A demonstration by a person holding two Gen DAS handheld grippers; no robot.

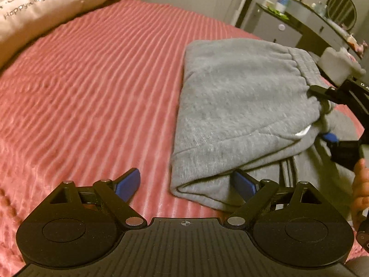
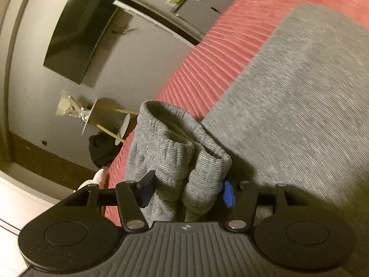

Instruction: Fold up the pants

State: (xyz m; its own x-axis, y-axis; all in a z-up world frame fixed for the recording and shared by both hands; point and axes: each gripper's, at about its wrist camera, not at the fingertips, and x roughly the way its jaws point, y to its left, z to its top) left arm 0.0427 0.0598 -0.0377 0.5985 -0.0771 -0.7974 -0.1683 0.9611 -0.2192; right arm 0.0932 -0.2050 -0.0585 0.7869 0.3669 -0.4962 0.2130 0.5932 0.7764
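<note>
In the left wrist view, a pale pillow (image 1: 46,7) with printed lettering lies in the upper left of the frame, on a ribbed red bedspread (image 1: 96,80) that fills the left and middle. At the bottom centre the left gripper (image 1: 185,185) stands wide open; its left blue pad is over bare bedspread, and its right blue pad sits at the near folded edge of the grey pants (image 1: 242,106), with nothing clamped between them. The pants lie folded in the right half of the frame, elastic waistband toward the upper right. At the right edge the right gripper (image 1: 327,117) reaches in at that waistband end, and part of a hand (image 1: 361,184) shows below it. A dresser (image 1: 306,23) with small items stands in the upper right.

In the right wrist view, a dark wall-mounted screen (image 2: 78,37) sits upper left, with a small round side table (image 2: 92,115) below it at middle left. At bottom centre the right gripper (image 2: 188,190) is partly closed, and its blue pads press on a bunched, doubled-over section of the pants (image 2: 175,157) from either side. The rest of the grey fabric spreads across the right of the frame over the red bedspread (image 2: 214,53).
</note>
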